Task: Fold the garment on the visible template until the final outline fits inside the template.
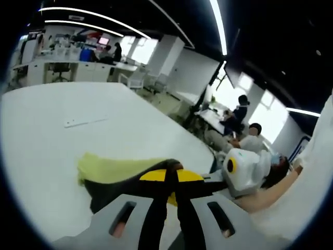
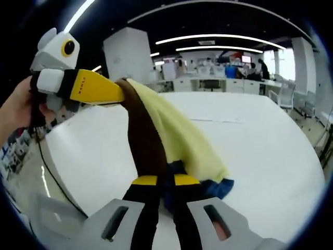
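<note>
The garment [image 1: 117, 169] is pale yellow with a dark brown part and hangs lifted over the white table [image 1: 52, 140]. My left gripper [image 1: 171, 177] is shut on its dark edge. In the right gripper view the garment [image 2: 179, 133] drapes down from the left gripper [image 2: 118, 92], which pinches its top corner, to my right gripper [image 2: 158, 182], shut on the lower brown and blue fabric. A hand [image 2: 15, 112] holds the left gripper. A thin pale strip [image 1: 86, 122] lies on the table; the same strip [image 2: 218, 121] shows beyond the cloth.
The table's edge [image 1: 205, 148] runs close on the right, with seated people [image 1: 250, 133] and desks beyond it. A person's arm [image 1: 270, 192] reaches in beside the right gripper's white casing [image 1: 247, 169]. Chairs and desks [image 2: 208, 83] stand behind the table.
</note>
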